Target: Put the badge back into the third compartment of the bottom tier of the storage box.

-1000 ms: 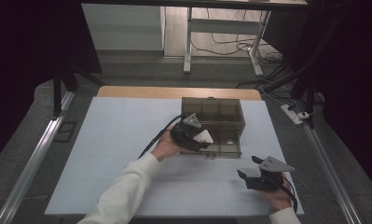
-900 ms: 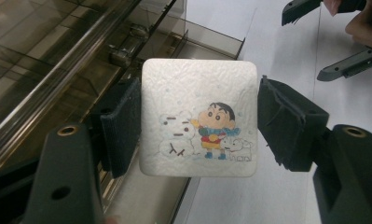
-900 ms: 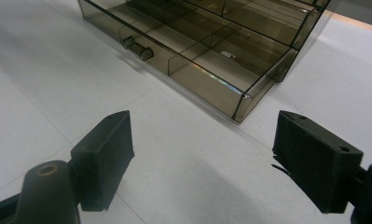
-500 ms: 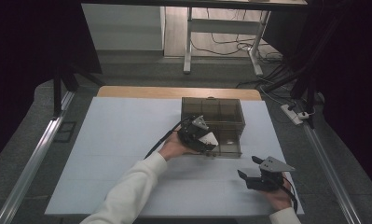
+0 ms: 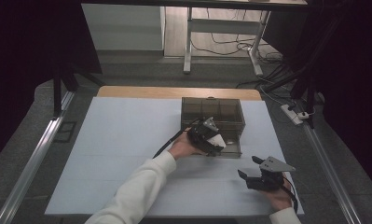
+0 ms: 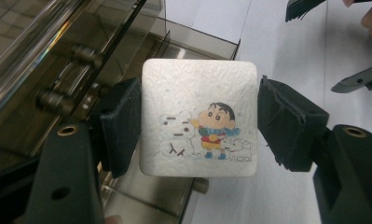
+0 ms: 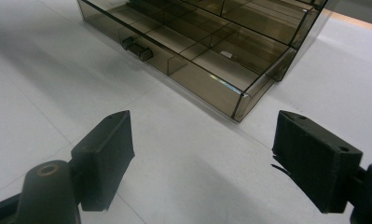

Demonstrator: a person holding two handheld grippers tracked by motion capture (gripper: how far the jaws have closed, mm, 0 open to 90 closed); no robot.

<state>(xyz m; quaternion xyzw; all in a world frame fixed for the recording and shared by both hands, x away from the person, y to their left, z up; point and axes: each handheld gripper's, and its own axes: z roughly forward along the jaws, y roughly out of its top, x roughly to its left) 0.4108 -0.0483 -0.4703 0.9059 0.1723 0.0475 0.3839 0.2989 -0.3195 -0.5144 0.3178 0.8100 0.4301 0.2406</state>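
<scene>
A white square tissue packet [image 6: 197, 88] with a cartoon of a child, a snowman and a dog sits between the pads of my left gripper [image 6: 198, 126], which is shut on its two sides. In the high view that gripper [image 5: 212, 138] holds the packet [image 5: 219, 142] over the pulled-out drawer [image 5: 232, 145] of a smoky clear plastic box [image 5: 213, 108]. The drawer's compartments [image 7: 221, 60] appear in the right gripper view. My right gripper [image 5: 249, 167] stands open near the table's front right, nothing between its jaws [image 7: 202, 154].
The box stands at the back centre of the white table sheet [image 5: 118, 140]. The other hand's jaws [image 6: 356, 81] show at the top right of the left gripper view. A power strip [image 5: 293, 114] lies beyond the table's right rail.
My left hand has carried the packet to the right and slightly down, from the box's front left to over the open drawer. The right gripper has not moved.
</scene>
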